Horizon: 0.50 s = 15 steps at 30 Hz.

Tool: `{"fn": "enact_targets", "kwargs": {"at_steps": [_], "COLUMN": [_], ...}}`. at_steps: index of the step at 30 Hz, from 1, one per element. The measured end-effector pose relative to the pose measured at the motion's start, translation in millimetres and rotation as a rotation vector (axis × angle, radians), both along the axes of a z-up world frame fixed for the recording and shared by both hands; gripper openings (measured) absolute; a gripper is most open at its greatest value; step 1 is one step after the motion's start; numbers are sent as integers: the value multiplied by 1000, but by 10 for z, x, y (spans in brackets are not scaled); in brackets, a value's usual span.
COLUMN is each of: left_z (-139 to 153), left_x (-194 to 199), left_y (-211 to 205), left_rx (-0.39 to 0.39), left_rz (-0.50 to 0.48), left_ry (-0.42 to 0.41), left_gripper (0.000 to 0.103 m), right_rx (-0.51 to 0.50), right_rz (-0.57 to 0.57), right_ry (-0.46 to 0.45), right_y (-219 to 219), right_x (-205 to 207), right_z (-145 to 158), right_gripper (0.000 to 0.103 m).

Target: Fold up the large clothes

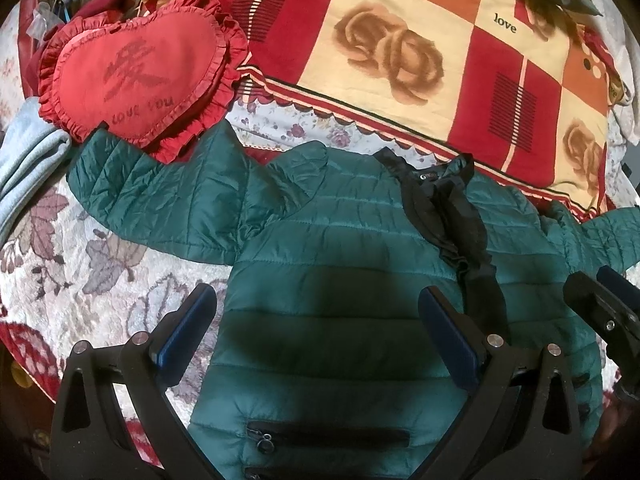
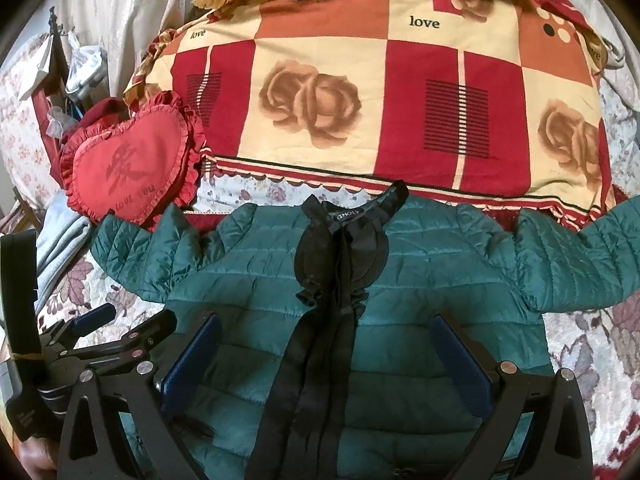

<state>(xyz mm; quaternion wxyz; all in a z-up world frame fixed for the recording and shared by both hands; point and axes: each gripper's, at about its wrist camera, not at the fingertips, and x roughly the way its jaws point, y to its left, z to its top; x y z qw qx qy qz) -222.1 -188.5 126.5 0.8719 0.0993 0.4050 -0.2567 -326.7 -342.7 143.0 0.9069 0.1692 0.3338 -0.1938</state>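
A dark green quilted jacket (image 1: 332,248) (image 2: 420,280) lies flat on the bed, front up, with a black ruffled placket (image 2: 328,304) down its middle and both sleeves spread sideways. My left gripper (image 1: 318,300) hovers open above the jacket's left half, near a zipped pocket (image 1: 328,436). My right gripper (image 2: 326,328) hovers open above the placket, holding nothing. In the left wrist view the right gripper's fingers (image 1: 600,304) show at the right edge. In the right wrist view the left gripper's fingers (image 2: 120,328) appear at lower left.
A red heart-shaped cushion (image 1: 136,76) (image 2: 128,172) rests on the left sleeve's cuff. A red and cream checked quilt (image 1: 420,60) (image 2: 380,92) lies behind the collar. Folded pale blue cloth (image 1: 28,160) sits at the left. The floral bedspread (image 1: 80,256) (image 2: 592,344) surrounds the jacket.
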Motion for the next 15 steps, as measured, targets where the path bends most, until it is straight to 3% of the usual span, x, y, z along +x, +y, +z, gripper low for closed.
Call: {"fn": "enact_targets", "kwargs": {"at_steps": [15], "left_z": [-29], "left_x": [66], "left_y": [35], "left_rx": [2], "left_rz": [25], "left_ry": [8], "left_gripper": [101], "right_rx": [0], "right_rz": [8], "right_ry": [0], "right_y": [53], "right_x": [34], "right_z": [-35], "right_gripper": [103]}}
